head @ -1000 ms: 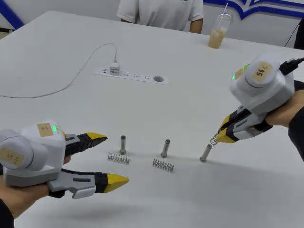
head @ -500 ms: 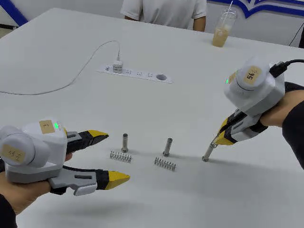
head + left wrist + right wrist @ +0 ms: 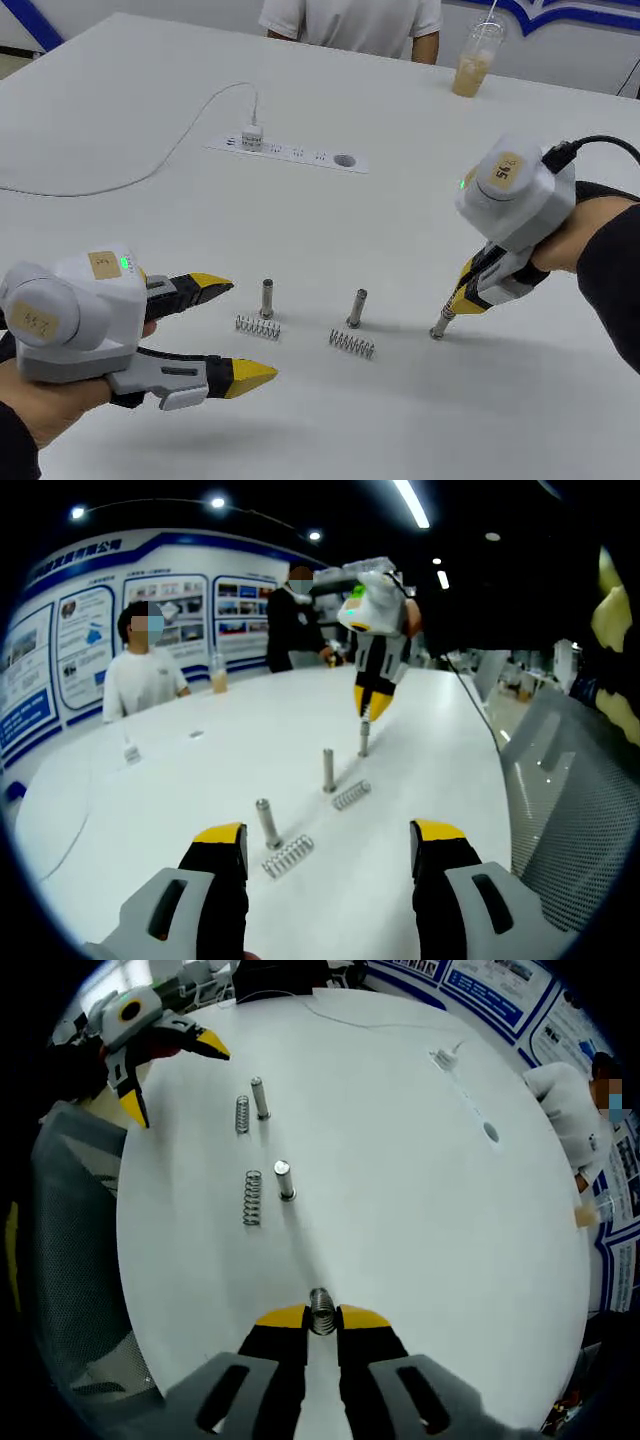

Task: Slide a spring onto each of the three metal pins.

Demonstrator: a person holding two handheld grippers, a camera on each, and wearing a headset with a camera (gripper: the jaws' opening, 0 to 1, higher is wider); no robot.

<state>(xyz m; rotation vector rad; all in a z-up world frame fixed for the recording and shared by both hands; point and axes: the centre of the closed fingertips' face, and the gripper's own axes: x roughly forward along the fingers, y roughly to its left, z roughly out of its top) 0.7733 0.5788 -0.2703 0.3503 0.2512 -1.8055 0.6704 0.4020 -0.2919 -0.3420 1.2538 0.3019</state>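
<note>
Pinching a spring (image 3: 320,1310) between its yellow tips, the right gripper (image 3: 464,300) leans down over the right pin (image 3: 438,325). The spring points down along the pin, and its low end meets the top of the pin. I cannot tell if the pin is inside the spring yet. In the right gripper view the spring is seen end-on, right between the two tips, and it hides the pin under it.

The left gripper (image 3: 330,835) is spread wide and holds nothing. It hangs just over the bench (image 3: 420,230), on the left side, and points at the row of pins. The left pin (image 3: 266,298) stands just past its tips. A left spring (image 3: 254,326) lies flat on the bench, just beside that pin on the near side, between the two spread tips in the head view.

The middle pin (image 3: 356,308) stands between the other two pins. A middle spring (image 3: 351,344) lies flat just beside it, on the near side too. Both of these pins are bare.

Far back on the bench lies a white power strip (image 3: 290,154) with a cable (image 3: 150,170) that runs off to the left. A cup (image 3: 472,62) with a straw stands near the far edge, next to a person (image 3: 350,20) in a white shirt.
</note>
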